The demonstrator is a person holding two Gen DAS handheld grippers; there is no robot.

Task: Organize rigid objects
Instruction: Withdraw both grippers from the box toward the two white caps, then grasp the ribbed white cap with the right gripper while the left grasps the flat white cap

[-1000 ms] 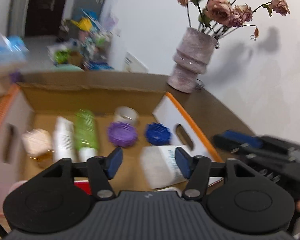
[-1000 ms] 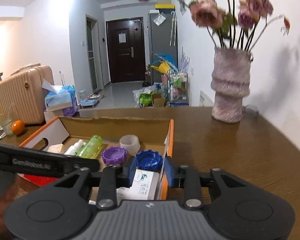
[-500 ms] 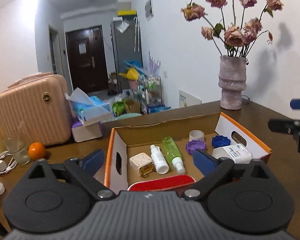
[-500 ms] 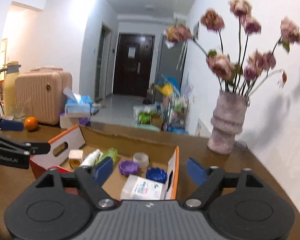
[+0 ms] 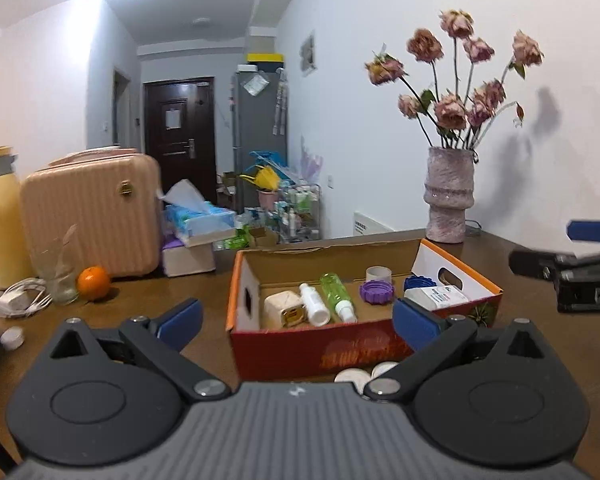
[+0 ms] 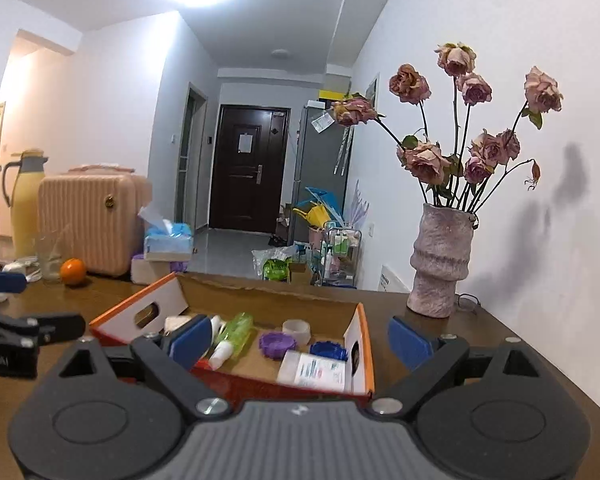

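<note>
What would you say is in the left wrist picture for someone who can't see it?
An open hand-held gripper hovers before a cardboard box on a brown table. The box holds bottles, lids and small packs. Behind stand a vase of dried roses, a suitcase and an orange.

Counted on counter [image 5: 188, 280]:
- 1 cardboard box [image 5: 320, 354].
- Inside box: 1 green bottle [image 5: 334, 286], 1 white bottle [image 5: 314, 309], 1 cream cube-shaped item [image 5: 283, 307], 1 purple lid [image 5: 376, 292], 1 blue lid [image 5: 417, 281], 1 roll of tape [image 5: 379, 273], 1 white carton [image 5: 436, 297].
- In front of box: 2 white caps [image 5: 352, 377].
- 1 orange [image 5: 93, 283].
- 1 glass [image 5: 60, 276].
- 1 vase [image 5: 449, 196].
- 1 suitcase [image 5: 90, 212].
- 1 yellow flask [image 5: 2, 216].
- 1 tissue pack [image 5: 200, 220].
</note>
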